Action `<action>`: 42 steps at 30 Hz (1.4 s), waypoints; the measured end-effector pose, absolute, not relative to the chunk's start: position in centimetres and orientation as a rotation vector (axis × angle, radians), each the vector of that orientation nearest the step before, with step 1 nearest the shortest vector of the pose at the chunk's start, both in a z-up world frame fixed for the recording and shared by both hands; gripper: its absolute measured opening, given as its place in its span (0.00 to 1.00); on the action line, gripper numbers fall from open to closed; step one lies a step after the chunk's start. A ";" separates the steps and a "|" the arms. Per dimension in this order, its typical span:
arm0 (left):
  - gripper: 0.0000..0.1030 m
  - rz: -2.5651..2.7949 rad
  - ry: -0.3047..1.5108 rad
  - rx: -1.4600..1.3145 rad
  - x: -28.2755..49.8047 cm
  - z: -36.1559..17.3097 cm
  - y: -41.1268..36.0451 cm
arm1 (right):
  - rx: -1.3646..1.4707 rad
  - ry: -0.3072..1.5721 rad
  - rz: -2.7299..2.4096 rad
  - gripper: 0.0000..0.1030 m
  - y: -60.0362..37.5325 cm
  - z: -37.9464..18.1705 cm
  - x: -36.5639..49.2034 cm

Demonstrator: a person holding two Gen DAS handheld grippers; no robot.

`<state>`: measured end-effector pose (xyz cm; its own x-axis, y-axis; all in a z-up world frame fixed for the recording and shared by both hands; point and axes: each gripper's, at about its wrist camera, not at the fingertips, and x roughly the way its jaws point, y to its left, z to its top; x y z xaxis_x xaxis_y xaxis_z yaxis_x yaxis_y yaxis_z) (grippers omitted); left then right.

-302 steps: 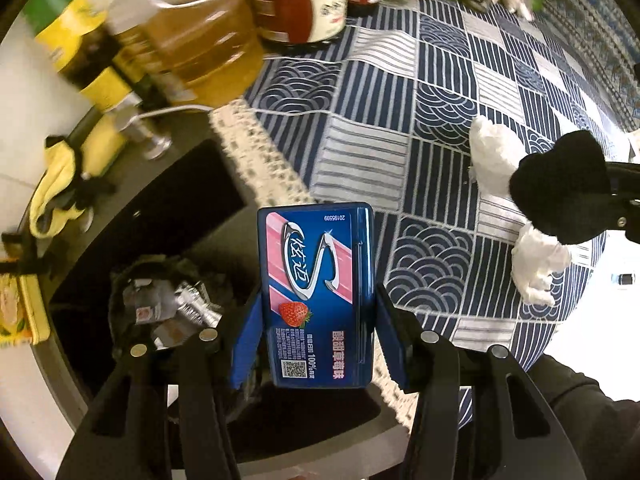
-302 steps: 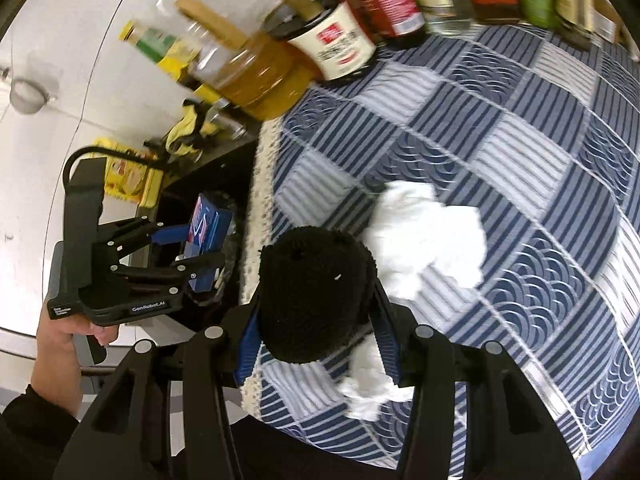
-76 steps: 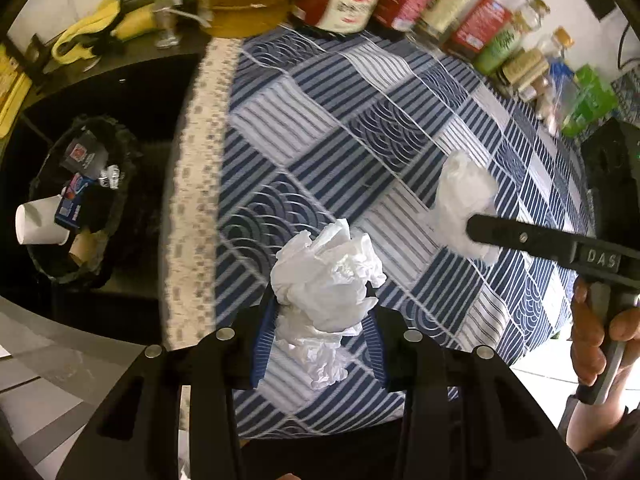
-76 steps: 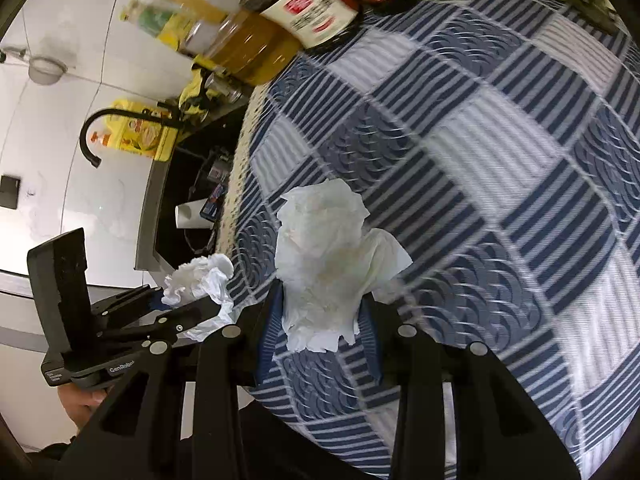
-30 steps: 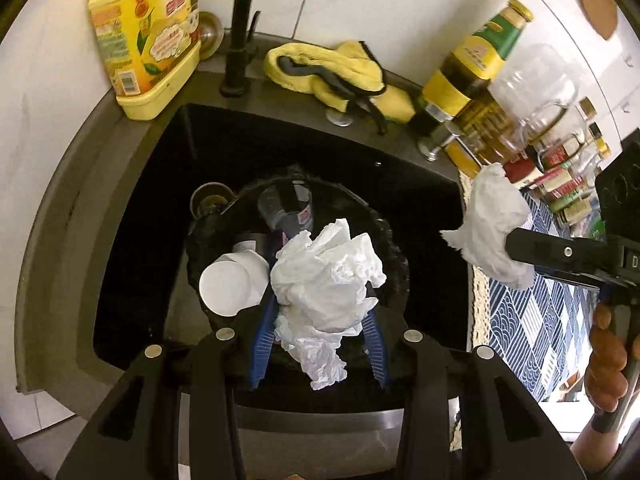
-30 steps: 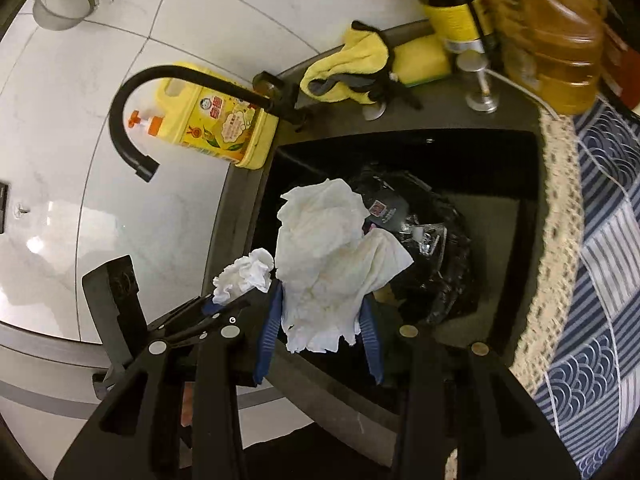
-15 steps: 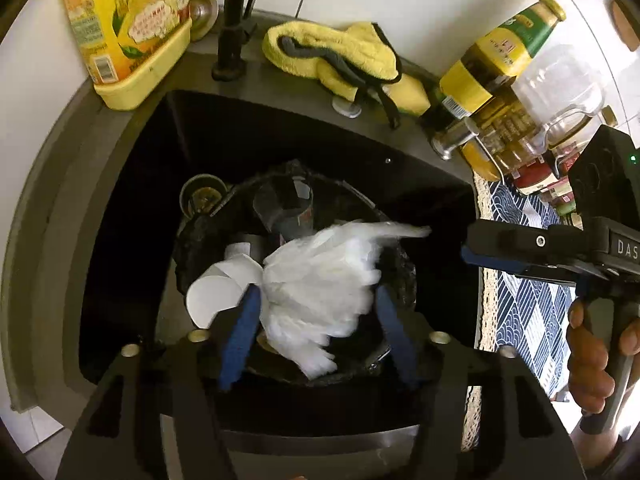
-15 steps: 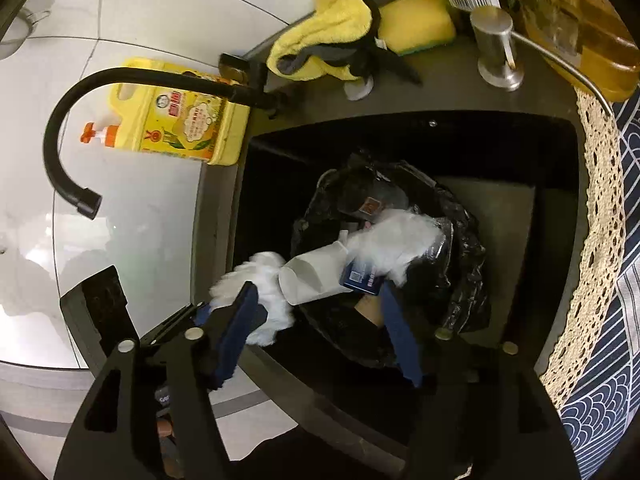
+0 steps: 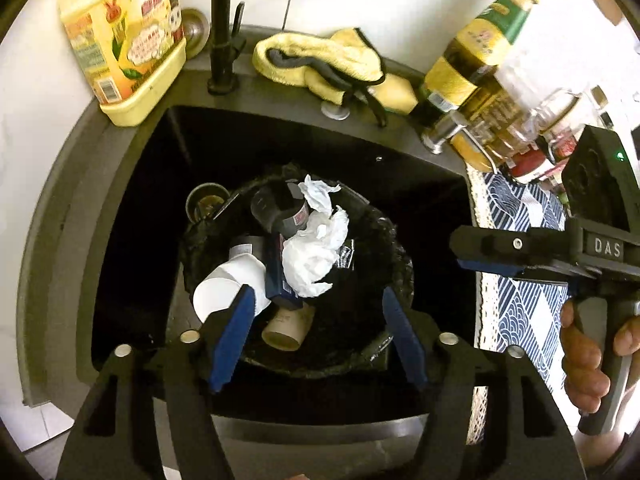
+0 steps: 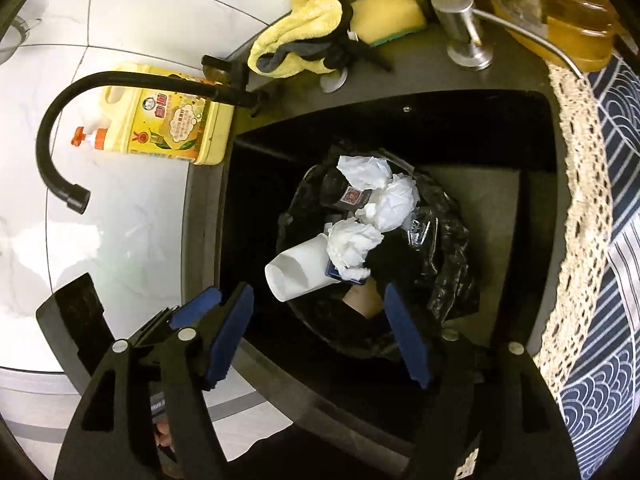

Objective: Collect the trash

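Note:
A black-bagged trash bin [image 9: 384,236] [image 10: 448,280] stands in the dark sink. In it lie crumpled white tissues [image 9: 316,252] [image 10: 390,200], a white paper cup [image 9: 228,284] [image 10: 298,268], a blue gum box [image 9: 276,276] and a cardboard tube [image 9: 288,326]. My left gripper [image 9: 316,332] is open and empty above the bin. My right gripper [image 10: 320,332] is open and empty above the bin's near side; it also shows at the right of the left wrist view [image 9: 496,258].
The sink rim [image 9: 72,208] holds a yellow detergent jug [image 9: 120,40] [image 10: 168,120], a black tap [image 9: 222,20] [image 10: 80,112], a yellow cloth [image 9: 320,60] [image 10: 300,36] and sponge [image 10: 388,16]. Bottles [image 9: 480,52] and a blue patterned tablecloth [image 9: 516,272] [image 10: 608,240] are to the right.
Both grippers carried tissues from the table to over the bin, then opened. The tissues dropped and now lie in the bin.

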<state>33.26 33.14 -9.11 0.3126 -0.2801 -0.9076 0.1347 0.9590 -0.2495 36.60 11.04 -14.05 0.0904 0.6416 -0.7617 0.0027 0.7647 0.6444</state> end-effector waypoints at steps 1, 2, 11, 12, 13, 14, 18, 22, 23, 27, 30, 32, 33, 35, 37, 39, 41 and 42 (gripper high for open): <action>0.67 -0.273 1.218 -0.133 32.9 -8.9 33.1 | 0.571 1.400 0.512 0.68 10.9 -13.7 36.2; 0.67 -0.272 1.214 -0.131 32.6 -8.7 33.2 | 0.575 1.386 0.505 0.69 10.6 -13.4 35.8; 0.76 -0.264 1.209 -0.131 30.4 -8.3 33.1 | 0.550 1.280 0.436 0.77 8.5 -11.5 31.9; 0.76 -0.255 1.215 -0.127 30.1 -8.4 33.0 | 0.543 1.271 0.430 0.78 8.2 -11.4 31.5; 0.76 -0.261 1.216 -0.121 29.7 -8.5 32.9 | 0.536 1.266 0.426 0.78 8.0 -11.2 31.1; 0.76 -0.269 1.218 -0.114 29.5 -8.5 32.6 | 0.525 1.261 0.424 0.78 7.7 -11.0 30.7; 0.79 -0.303 1.231 -0.081 28.0 -8.5 30.9 | 0.451 1.202 0.396 0.78 6.3 -9.6 28.1; 0.88 -0.301 1.191 -0.058 26.4 -7.4 29.2 | 0.391 1.155 0.392 0.82 4.3 -8.4 25.9; 0.90 -0.294 1.183 -0.060 26.0 -7.2 28.9 | 0.374 1.148 0.392 0.83 3.9 -8.2 25.5; 0.93 -0.269 1.151 -0.082 24.4 -5.8 26.8 | 0.297 1.067 0.397 0.95 1.3 -6.5 23.0; 0.93 -0.244 1.113 -0.069 22.4 -4.6 24.1 | 0.260 1.024 0.404 0.95 -1.9 -5.3 21.1; 0.93 -0.217 1.095 -0.067 21.0 -4.1 22.5 | 0.254 1.004 0.413 0.95 -4.0 -4.8 20.0; 0.93 -0.200 1.088 -0.072 20.2 -3.8 21.6 | 0.249 0.991 0.418 0.95 -5.3 -4.5 19.2; 0.93 -0.180 1.078 -0.083 18.6 -3.3 20.2 | 0.240 0.967 0.430 0.95 -7.5 -4.1 18.0; 0.93 -0.157 1.068 -0.075 16.9 -3.0 18.8 | 0.240 0.941 0.437 0.95 -10.2 -3.8 16.3; 0.93 -0.109 1.054 -0.057 15.4 -2.7 17.8 | 0.245 0.918 0.435 0.95 -12.3 -3.8 14.8; 0.93 -0.064 1.057 -0.066 13.5 -2.4 17.0 | 0.247 0.914 0.443 0.95 -14.0 -3.7 13.7; 0.93 -0.055 1.054 -0.075 12.7 -2.2 16.7 | 0.245 0.906 0.449 0.95 -14.7 -3.5 13.0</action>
